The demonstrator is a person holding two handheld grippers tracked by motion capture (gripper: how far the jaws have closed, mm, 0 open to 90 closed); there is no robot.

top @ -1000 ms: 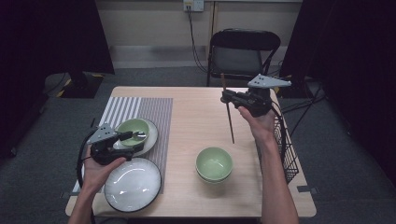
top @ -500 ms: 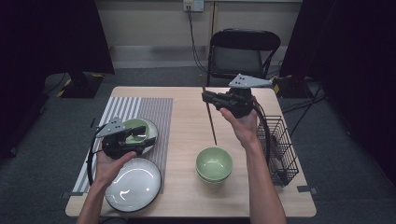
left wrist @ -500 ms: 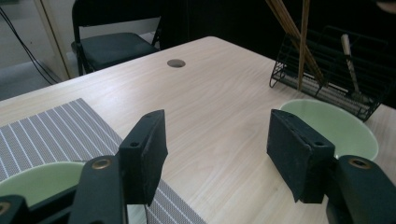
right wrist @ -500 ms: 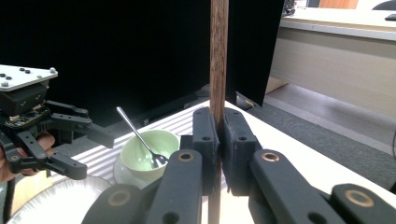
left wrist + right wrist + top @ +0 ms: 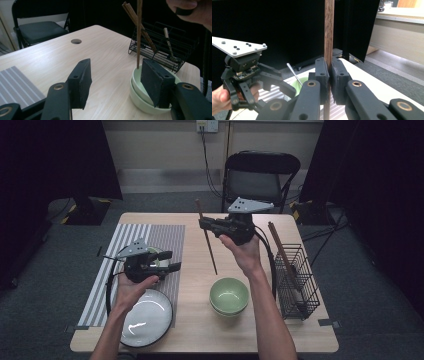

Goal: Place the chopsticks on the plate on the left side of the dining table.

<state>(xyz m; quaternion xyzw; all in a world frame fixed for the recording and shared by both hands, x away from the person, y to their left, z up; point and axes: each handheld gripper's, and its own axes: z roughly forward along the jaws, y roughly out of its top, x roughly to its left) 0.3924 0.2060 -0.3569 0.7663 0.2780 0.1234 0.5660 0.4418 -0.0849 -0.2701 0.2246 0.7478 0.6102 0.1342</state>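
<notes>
- Your right gripper is clenched on a brown chopstick; the jaws pinch it partway down its length; the stick stands nearly upright, its lower tip above the table at about 11 o'clock of the stacked green bowls.
- Your left gripper is released, jaws wide apart and holding nothing; it hovers over the striped mat, at 12 o'clock of the white plate.
</notes>
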